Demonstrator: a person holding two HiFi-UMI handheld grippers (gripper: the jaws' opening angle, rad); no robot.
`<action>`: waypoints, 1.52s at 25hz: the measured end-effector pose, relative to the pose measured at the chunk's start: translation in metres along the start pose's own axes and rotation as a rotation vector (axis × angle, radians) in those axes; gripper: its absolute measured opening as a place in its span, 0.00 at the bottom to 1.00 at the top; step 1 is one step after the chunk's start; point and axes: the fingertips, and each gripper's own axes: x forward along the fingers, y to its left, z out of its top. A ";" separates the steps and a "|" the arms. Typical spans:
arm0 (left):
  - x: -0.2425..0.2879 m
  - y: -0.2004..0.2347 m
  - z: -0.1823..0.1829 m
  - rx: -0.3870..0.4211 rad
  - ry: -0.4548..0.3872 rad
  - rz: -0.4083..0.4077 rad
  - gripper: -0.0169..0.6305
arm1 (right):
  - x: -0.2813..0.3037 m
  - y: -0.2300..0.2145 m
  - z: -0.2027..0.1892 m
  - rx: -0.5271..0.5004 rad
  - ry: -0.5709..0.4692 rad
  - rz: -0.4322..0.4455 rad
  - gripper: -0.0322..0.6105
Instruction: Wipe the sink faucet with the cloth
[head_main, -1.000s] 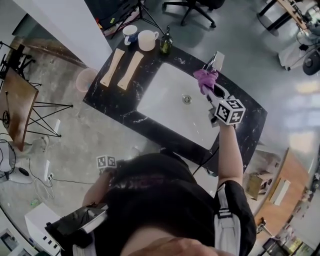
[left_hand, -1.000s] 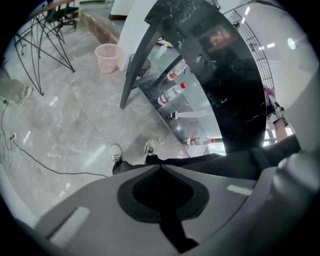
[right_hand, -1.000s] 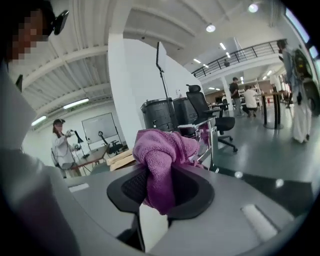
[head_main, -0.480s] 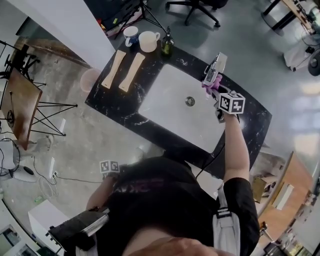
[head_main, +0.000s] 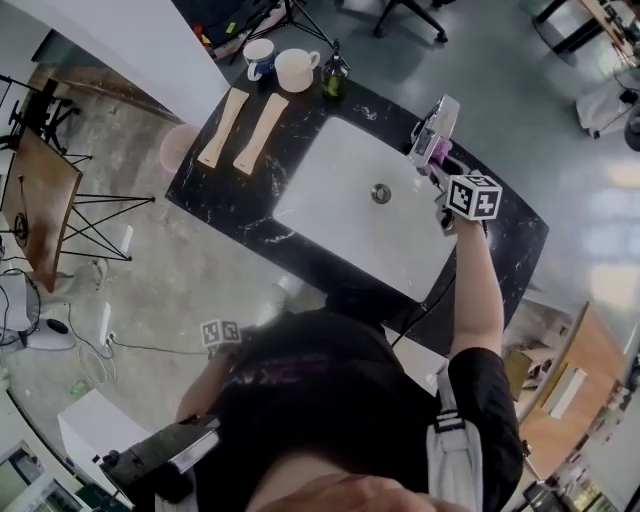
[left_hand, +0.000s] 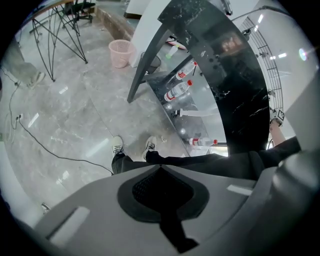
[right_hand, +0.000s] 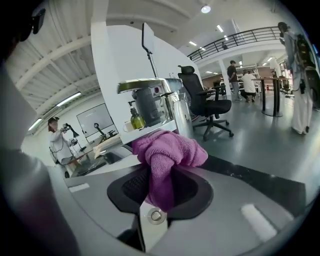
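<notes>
My right gripper (head_main: 440, 165) is shut on a bunched purple cloth (head_main: 440, 152), which sits right against the near side of the chrome faucet (head_main: 436, 122) at the far rim of the white sink (head_main: 340, 190). In the right gripper view the cloth (right_hand: 167, 150) bulges out between the jaws of that gripper (right_hand: 162, 172), and the faucet (right_hand: 150, 97) stands just behind it. My left gripper (head_main: 222, 333) hangs low at the person's side, away from the sink. In its own view this gripper (left_hand: 162, 200) has its jaws together with nothing in them.
On the black marble countertop (head_main: 500, 250) two wooden boards (head_main: 245, 130) lie left of the sink. Two cups (head_main: 280, 62) and a dark bottle (head_main: 335, 72) stand at the far edge. The left gripper view shows the floor, a pink basket (left_hand: 121, 52) and the person's shoes (left_hand: 132, 146).
My right gripper has carried the cloth down and in toward the faucet, from the sink side to right against it. The left gripper has stayed by the person's side.
</notes>
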 end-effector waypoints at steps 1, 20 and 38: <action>0.001 -0.001 0.002 0.014 0.005 -0.001 0.02 | -0.007 0.006 -0.003 0.007 -0.014 0.010 0.22; 0.004 -0.013 -0.004 -0.007 -0.045 -0.025 0.02 | -0.013 -0.062 0.062 0.661 -0.365 -0.008 0.21; 0.011 -0.012 -0.010 -0.075 -0.046 -0.069 0.02 | -0.040 -0.045 0.163 0.461 -0.124 0.108 0.21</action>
